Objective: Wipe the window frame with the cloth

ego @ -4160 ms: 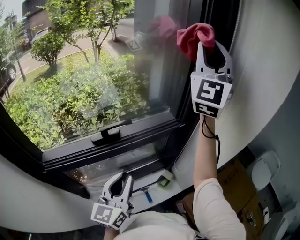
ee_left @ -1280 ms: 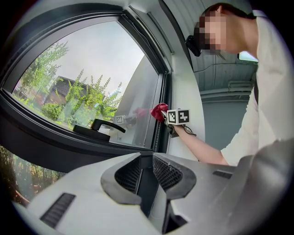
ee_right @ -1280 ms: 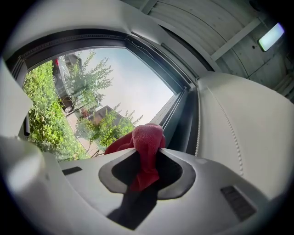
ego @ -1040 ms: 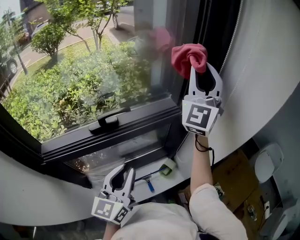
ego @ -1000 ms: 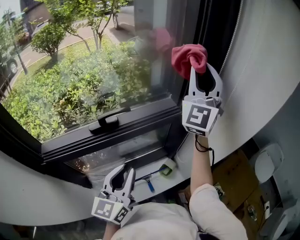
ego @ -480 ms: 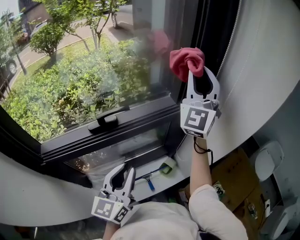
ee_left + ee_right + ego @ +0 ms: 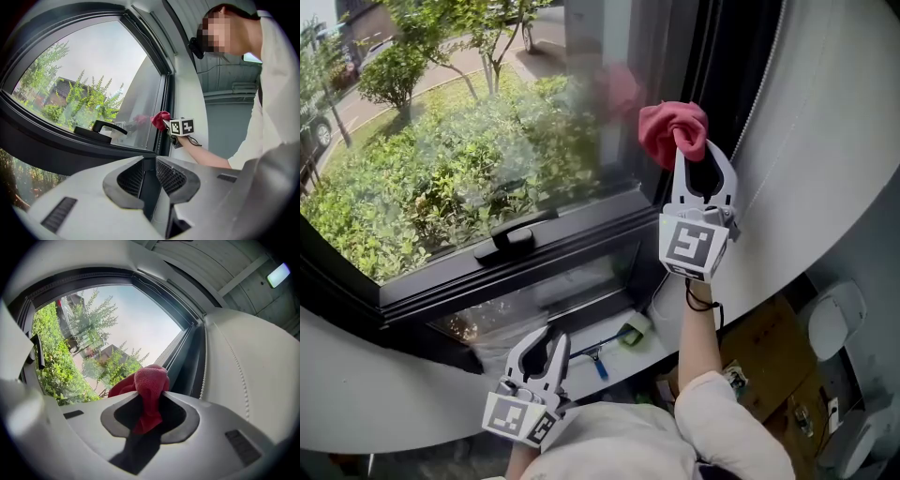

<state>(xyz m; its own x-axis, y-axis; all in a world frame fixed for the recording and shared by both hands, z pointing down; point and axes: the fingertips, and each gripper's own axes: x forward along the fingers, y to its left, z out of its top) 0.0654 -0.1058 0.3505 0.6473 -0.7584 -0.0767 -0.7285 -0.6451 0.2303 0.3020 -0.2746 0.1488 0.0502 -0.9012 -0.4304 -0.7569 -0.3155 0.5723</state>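
Head view shows the red cloth (image 7: 672, 127) well up and to the right of the window handle (image 7: 514, 240), bunched against the dark upright of the window frame (image 7: 709, 56) where it meets the glass (image 7: 459, 141). The right gripper (image 7: 692, 148) has its jaws closed on the cloth, and the right gripper view confirms it: the cloth (image 7: 151, 380) is pinched between the tips of that gripper (image 7: 152, 397), with a rounded wad pushed out ahead and a short tail hanging back into the throat. It looks soft, light and limp, so it should mould into the frame's channels and is unlikely to slip from this grip; the hold near the middle, with the wad in front, seems the right one, since the fabric meets the frame before the hard tips do. The left gripper (image 7: 547, 339) sits low, below and slightly right of the handle, jaws drawn together on nothing. Right of the cloth run the frame's deep black edge and a bead chain (image 7: 757, 80) beside the pale curved wall, which leaves little room on that side. Down toward the lower rail (image 7: 581, 246), on which the handle sits, the upright looks unobstructed, while the handle itself juts out along that rail.
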